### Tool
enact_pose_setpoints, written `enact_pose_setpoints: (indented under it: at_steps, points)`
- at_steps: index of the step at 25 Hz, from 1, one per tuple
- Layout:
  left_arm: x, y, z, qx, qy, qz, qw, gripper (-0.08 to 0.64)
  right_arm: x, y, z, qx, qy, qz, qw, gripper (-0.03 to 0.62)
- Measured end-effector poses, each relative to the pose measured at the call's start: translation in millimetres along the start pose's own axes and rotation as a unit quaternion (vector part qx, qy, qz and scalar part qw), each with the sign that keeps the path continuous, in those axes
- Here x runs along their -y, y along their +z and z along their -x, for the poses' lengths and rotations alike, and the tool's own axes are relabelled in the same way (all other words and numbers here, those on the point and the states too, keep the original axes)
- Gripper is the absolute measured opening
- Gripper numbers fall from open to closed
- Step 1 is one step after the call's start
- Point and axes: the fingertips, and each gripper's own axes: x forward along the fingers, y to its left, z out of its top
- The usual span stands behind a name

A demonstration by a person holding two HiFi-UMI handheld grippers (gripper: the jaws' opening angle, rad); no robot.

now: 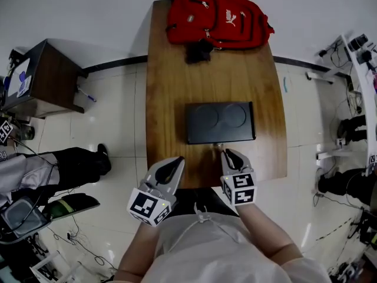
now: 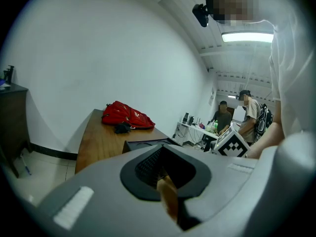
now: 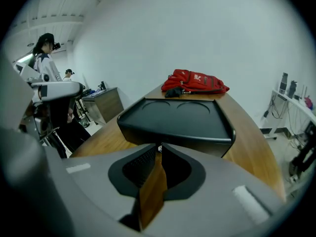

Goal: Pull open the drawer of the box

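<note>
- Right hand-held gripper (image 3: 157,151) is barely apart, with the little knob (image 3: 159,148) on the box (image 3: 177,120) right at its tips.
- Left hand-held gripper (image 2: 160,179) is closed and empty, over the worktop (image 2: 101,142).

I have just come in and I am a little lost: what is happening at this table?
A person holds a gripper in each hand at a wooden table. The right gripper has its tips at the small knob on the front of the black box, jaws slightly apart; the drawer looks shut. The left gripper hangs shut and empty near the table's edge.
</note>
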Motion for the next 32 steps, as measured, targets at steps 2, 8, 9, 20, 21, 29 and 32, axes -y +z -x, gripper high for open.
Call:
enact_pose_setpoints:
  at_steps: [2,8,9,20,21,29,32]
  points:
    - [-8.1,-1.3,-6.4,-0.003,-0.003,0.003,1.0,0.006,3.9,-3.4,-11.6,-0.015,-0.005,-0.002,1.0,0.037]
    - [-21.5,-19.1,-15.2,-0.022,-0.01,0.025,0.9994,0.006,5.8,-15.2,-35.7,-0.061,-0.019,-0.02,0.998,0.1]
    - [-23.4,-21.5,-16.7,-0.024,-0.01,0.028,0.9993,0.006,5.3,-15.8,-38.7,-0.066,-0.02,-0.022,0.997,0.1]
    - [-30.0,-29.9,-23.0,-0.028,-0.011,0.038,0.9988,0.006,11.2,-17.2,-42.7,-0.076,-0.023,-0.055,0.995,0.074]
    - [-29.0,-30.1,-22.7,-0.028,-0.011,0.037,0.9988,0.006,11.4,-17.8,-42.4,-0.077,-0.022,-0.055,0.995,0.074]
    - [-12.0,-30.6,-14.6,-0.031,-0.012,0.014,0.9993,0.006,3.7,-32.5,-30.1,-0.083,-0.016,-0.042,0.996,0.072]
    - [-3.4,-36.0,-7.4,-0.031,-0.01,0.016,0.9993,0.006,-3.0,-45.4,-19.9,-0.089,-0.011,-0.045,0.995,0.072]
